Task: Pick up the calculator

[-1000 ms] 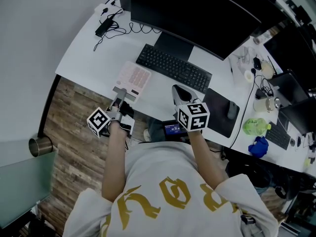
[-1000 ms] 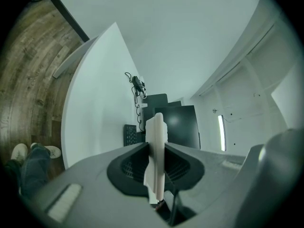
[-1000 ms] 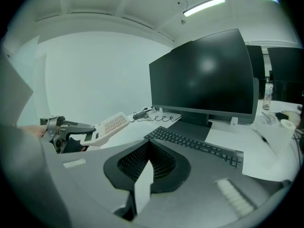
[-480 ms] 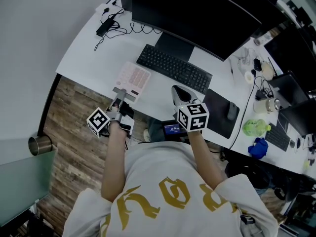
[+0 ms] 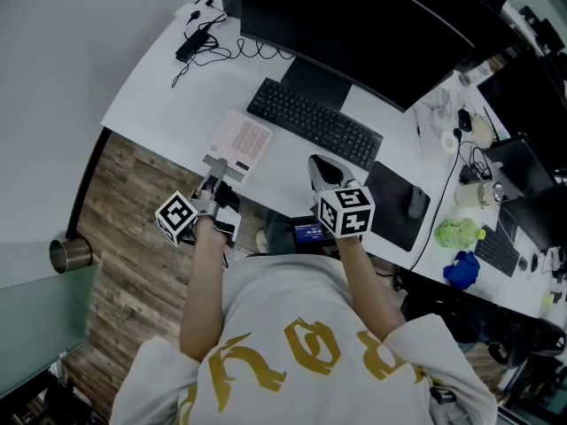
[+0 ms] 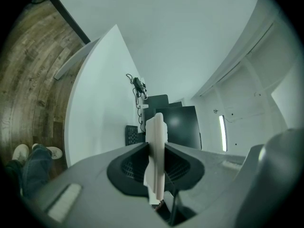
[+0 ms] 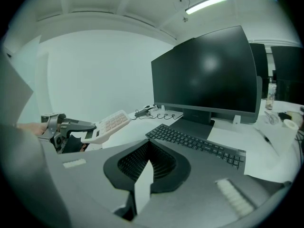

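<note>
The calculator (image 5: 237, 142) is white with pinkish keys, and my left gripper (image 5: 215, 170) is shut on its near end at the desk's front edge. The left gripper view shows the calculator (image 6: 156, 146) edge-on, clamped between the jaws. From the right gripper view, the calculator (image 7: 110, 122) is tilted up off the white desk (image 7: 128, 129), gripped at its lower end by the left gripper (image 7: 71, 127). My right gripper (image 5: 323, 172) hovers over the desk in front of the keyboard, its jaws shut with nothing in them.
A black keyboard (image 5: 314, 123) lies before a large dark monitor (image 5: 354, 25). A mouse (image 5: 417, 200) rests on a dark pad (image 5: 394, 204) at right. Cables and a charger (image 5: 190, 44) sit at the far left corner. Cups, a green item (image 5: 457, 231) and clutter fill the right side.
</note>
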Available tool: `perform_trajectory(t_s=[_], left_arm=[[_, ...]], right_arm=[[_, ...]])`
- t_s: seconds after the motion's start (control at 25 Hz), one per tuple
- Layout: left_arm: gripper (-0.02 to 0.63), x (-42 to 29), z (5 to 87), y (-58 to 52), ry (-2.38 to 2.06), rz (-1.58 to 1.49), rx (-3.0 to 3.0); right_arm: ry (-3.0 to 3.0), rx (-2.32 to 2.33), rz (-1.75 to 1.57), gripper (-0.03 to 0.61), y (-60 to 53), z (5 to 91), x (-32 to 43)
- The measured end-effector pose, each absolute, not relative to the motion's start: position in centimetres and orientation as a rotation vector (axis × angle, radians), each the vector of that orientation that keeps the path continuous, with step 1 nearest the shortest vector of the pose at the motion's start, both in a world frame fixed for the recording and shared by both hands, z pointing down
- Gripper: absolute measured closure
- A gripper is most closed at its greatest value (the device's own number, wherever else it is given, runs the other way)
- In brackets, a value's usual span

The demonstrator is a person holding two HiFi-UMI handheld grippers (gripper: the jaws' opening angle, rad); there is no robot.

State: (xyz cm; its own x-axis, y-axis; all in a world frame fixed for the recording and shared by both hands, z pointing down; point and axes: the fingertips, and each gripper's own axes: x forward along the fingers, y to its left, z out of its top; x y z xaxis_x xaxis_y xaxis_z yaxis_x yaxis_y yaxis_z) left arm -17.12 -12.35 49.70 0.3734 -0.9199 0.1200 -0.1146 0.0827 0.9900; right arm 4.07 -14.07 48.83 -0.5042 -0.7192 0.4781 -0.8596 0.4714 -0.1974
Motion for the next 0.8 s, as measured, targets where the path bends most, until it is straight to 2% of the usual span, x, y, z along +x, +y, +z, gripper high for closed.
perform_trajectory(t_s=[0.8], left_arm=[[0.542, -16.58, 50.64, -12.11, -1.024, -0.795, 1.325]], right_arm=[[-2.389, 1.326, 0.608, 0.552, -13.67, 49.33, 4.47]])
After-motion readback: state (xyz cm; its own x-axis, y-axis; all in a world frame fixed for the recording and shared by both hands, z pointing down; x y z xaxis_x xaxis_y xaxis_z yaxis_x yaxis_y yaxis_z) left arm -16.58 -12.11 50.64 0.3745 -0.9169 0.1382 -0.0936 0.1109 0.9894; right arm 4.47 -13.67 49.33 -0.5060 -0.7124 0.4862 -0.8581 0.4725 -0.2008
